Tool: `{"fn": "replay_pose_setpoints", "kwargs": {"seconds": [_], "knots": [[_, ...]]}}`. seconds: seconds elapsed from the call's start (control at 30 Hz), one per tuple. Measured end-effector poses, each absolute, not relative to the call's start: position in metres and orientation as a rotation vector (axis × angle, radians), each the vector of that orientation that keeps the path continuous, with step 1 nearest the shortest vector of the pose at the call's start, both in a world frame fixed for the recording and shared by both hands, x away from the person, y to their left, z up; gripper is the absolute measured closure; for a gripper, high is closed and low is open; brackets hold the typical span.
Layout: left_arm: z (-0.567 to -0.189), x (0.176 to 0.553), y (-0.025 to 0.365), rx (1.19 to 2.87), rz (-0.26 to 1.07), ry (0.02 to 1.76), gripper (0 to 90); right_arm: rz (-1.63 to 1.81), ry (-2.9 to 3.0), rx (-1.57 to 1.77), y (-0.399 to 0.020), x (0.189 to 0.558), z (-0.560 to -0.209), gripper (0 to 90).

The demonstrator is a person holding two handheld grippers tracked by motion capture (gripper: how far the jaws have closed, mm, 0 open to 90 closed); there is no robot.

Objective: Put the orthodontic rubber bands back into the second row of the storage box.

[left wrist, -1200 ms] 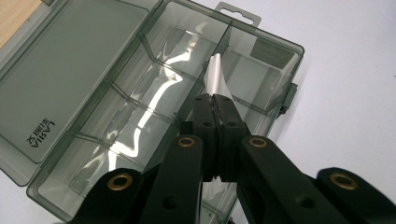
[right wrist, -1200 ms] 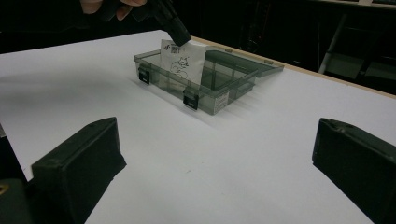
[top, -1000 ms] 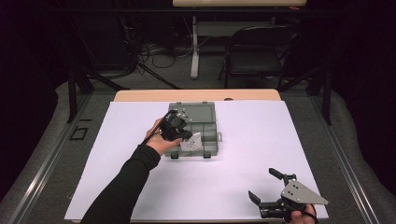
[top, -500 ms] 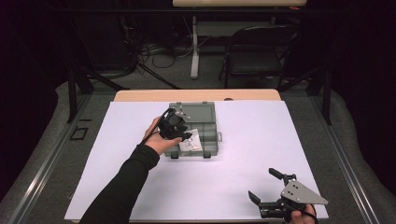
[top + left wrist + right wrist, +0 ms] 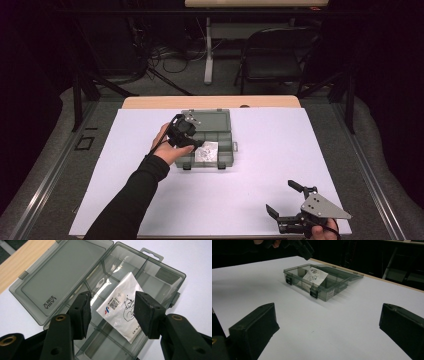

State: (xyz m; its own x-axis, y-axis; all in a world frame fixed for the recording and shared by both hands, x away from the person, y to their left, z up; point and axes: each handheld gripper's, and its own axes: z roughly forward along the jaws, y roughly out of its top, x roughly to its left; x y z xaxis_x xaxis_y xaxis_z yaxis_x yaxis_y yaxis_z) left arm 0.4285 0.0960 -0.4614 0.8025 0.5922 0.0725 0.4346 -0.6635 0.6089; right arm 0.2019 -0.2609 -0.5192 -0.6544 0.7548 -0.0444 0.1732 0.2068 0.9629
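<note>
My left gripper (image 5: pixel 192 142) hovers over the grey compartment box (image 5: pixel 226 145), which lies open near the middle of the desk's far edge, its lid (image 5: pixel 63 275) folded back flat toward that edge. In the left gripper view my fingers (image 5: pixel 81 312) stand apart, having just been opening; the white packet (image 5: pixel 122 306) shows in the gap below them, untouched by either pad. The packet lies tilted across the box's dividers, one corner up toward the far wall of the tray and the opposite end resting near the front wall; it carries a printed code and a line drawing. In the right gripper view the same packet (image 5: pixel 315 275) leans above the box's front wall (image 5: pixel 304 286), which bears two dark latches, and the left gripper's tip (image 5: pixel 303 249) hangs just above the far side of the box. My right gripper (image 5: pixel 295 207) rests near the desk's near right corner, well apart from the box, its fingers (image 5: pixel 253 328) spread wide with nothing between them but white desk (image 5: pixel 280 150). A broad stretch of bare white surface runs between the right gripper and the box. To the left of the box the desk is likewise bare out to its left edge, crossed by my left sleeve (image 5: pixel 130 200) coming in from the near edge.
</note>
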Motion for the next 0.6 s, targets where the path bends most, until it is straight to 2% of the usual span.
{"fn": "replay_pose_setpoints", "kwargs": {"seconds": [0.27,0.37,0.6], "knots": [[-0.458,0.426,0.098,2.372,0.356,0.772,46.8,1.466,1.964,0.858,-0.261,0.203,-0.520,0.8],[-0.454,0.424,0.099,2.353,0.305,0.787,46.2,1.466,1.964,0.862,-0.262,0.203,-0.520,0.8],[-0.447,0.421,0.103,2.313,0.274,0.781,29.9,1.469,1.960,0.869,-0.262,0.203,-0.521,0.8]]}}
